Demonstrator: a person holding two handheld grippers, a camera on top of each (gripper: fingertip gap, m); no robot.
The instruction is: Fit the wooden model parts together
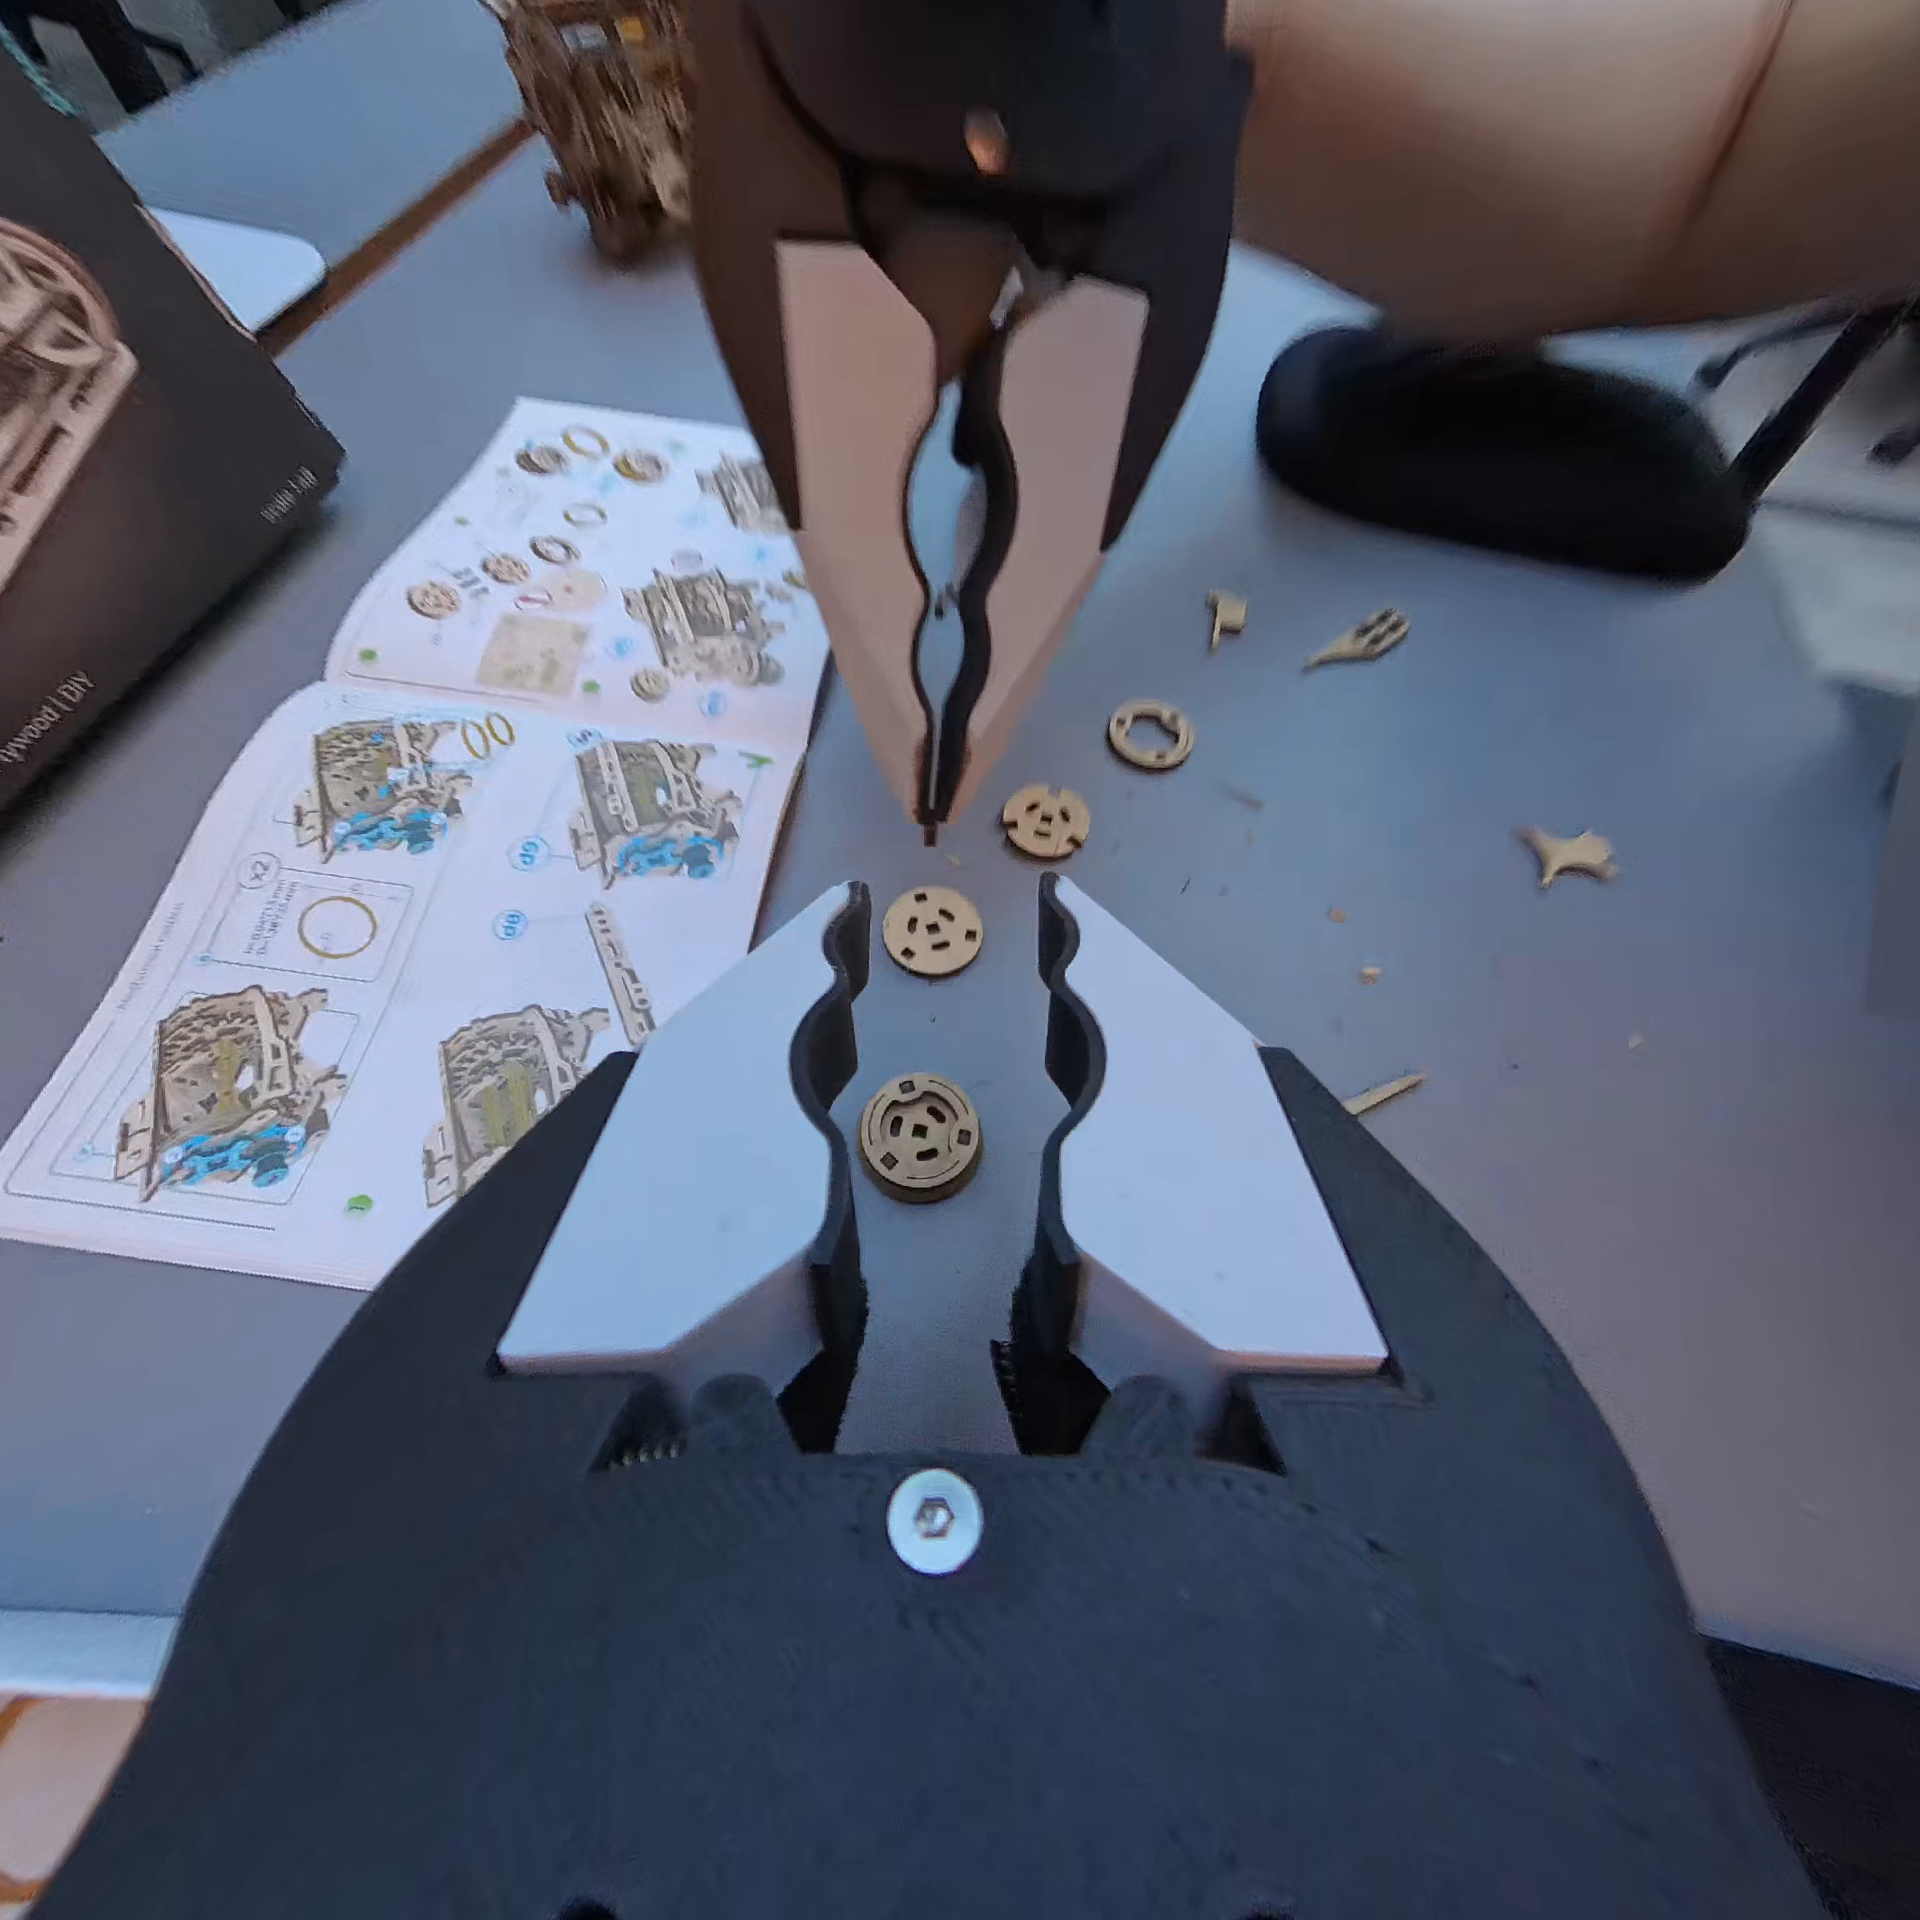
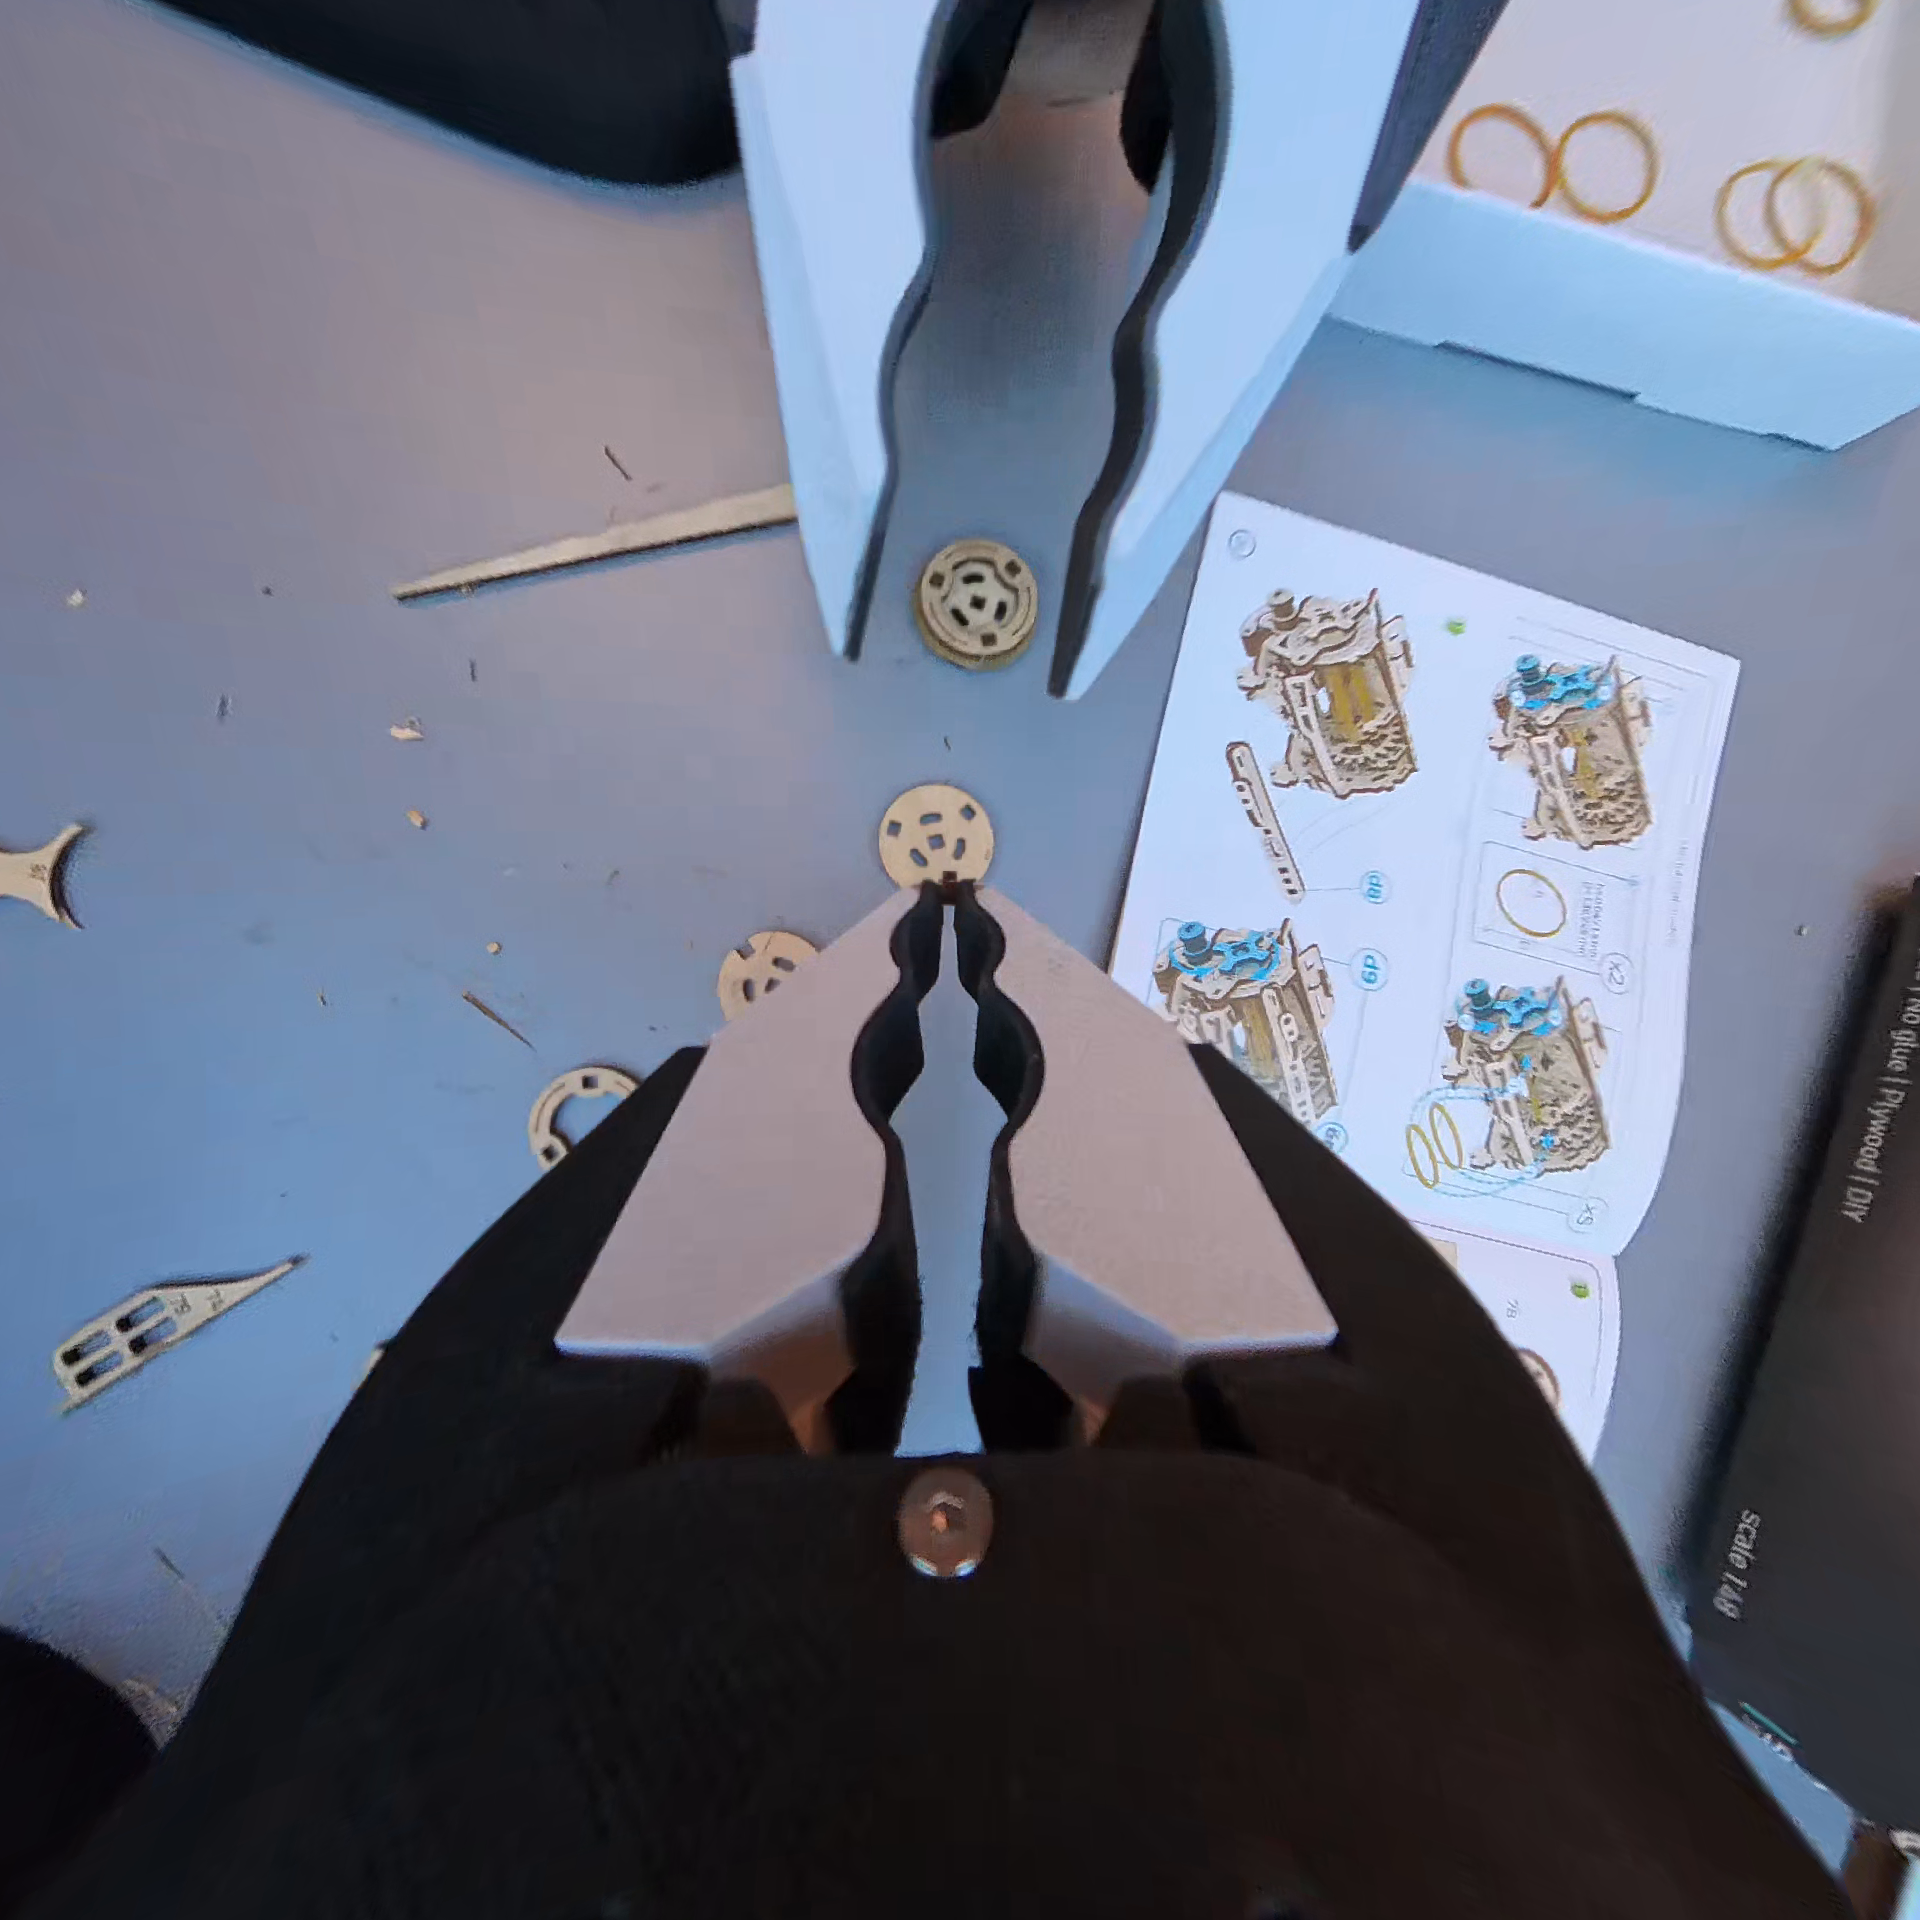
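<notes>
My left gripper (image 1: 951, 891) is open and low over the grey table. A thick layered wooden disc (image 1: 920, 1138) lies between its fingers, and a flat slotted disc (image 1: 932, 930) lies just past its tips. My right gripper (image 2: 949, 891) is shut on a tiny wooden peg (image 2: 949, 884), with its tips at the near edge of the flat disc (image 2: 935, 836). In the left wrist view the right gripper (image 1: 928, 821) comes down from the far side, tip to tip with mine. The right wrist view shows the thick disc (image 2: 977, 618) between the left gripper's (image 2: 956, 670) open fingers.
A notched disc (image 1: 1044, 821), a wooden ring (image 1: 1150, 734) and scrap offcuts (image 1: 1569, 854) lie to the right. An open instruction booklet (image 1: 416, 883) and a dark box (image 1: 125, 468) lie left. A part-built wooden model (image 1: 603, 125) stands far back. A white tray (image 2: 1621, 332) holds rubber bands. My hands' fingertips stand some 4 centimetres from each other. Left tips and right tips are each some 35 centimetres from the part-built wooden model (image 1: 603, 125).
</notes>
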